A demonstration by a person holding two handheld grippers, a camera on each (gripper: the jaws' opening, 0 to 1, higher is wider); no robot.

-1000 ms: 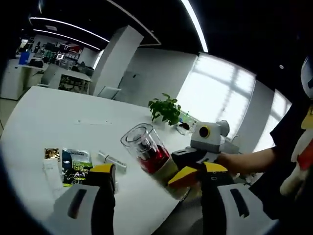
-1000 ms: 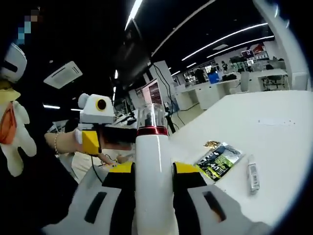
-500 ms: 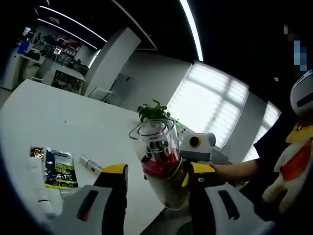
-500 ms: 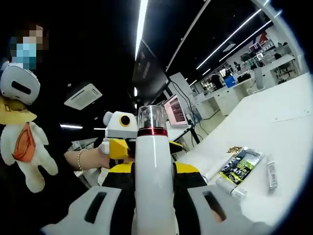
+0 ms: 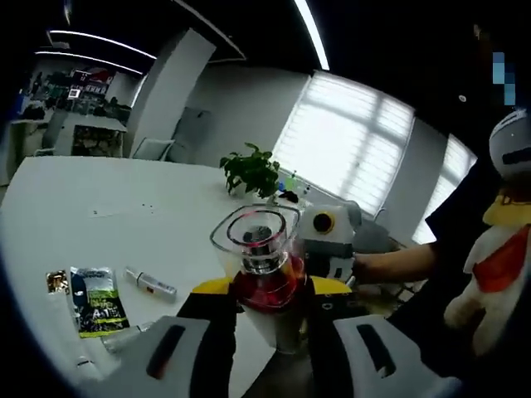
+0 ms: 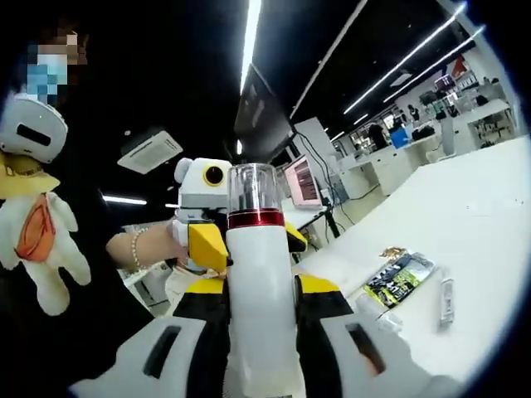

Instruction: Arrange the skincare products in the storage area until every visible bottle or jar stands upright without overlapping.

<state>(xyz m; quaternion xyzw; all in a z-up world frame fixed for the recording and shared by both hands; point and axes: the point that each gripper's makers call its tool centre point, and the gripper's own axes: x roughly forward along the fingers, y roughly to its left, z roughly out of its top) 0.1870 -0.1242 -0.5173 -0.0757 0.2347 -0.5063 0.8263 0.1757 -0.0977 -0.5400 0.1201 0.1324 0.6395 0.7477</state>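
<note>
A white bottle (image 6: 259,315) with a red band and a clear cap stands upright between the jaws of my right gripper (image 6: 261,290), which is shut on its body. In the left gripper view the same bottle (image 5: 264,278) points its cap at the camera. It sits between the jaws of my left gripper (image 5: 270,288), which flank its red band and look slightly apart from it. One yellow fingertip (image 6: 207,246) of the left gripper shows beside the bottle's neck. A dark green sachet (image 5: 97,297) and a small tube (image 5: 149,283) lie on the white table (image 5: 124,215).
A gold packet (image 5: 56,282) and another tube (image 5: 124,338) lie near the sachet. A potted plant (image 5: 249,172) stands at the table's far edge. The person's hand (image 5: 377,267) and a plush toy (image 5: 498,257) are on the right. The sachet (image 6: 397,279) and tube (image 6: 445,298) sit well clear of the bottle.
The left gripper has closed in on the bottle's cap end, which now sits centred between its jaws. The right gripper keeps hold of the bottle.
</note>
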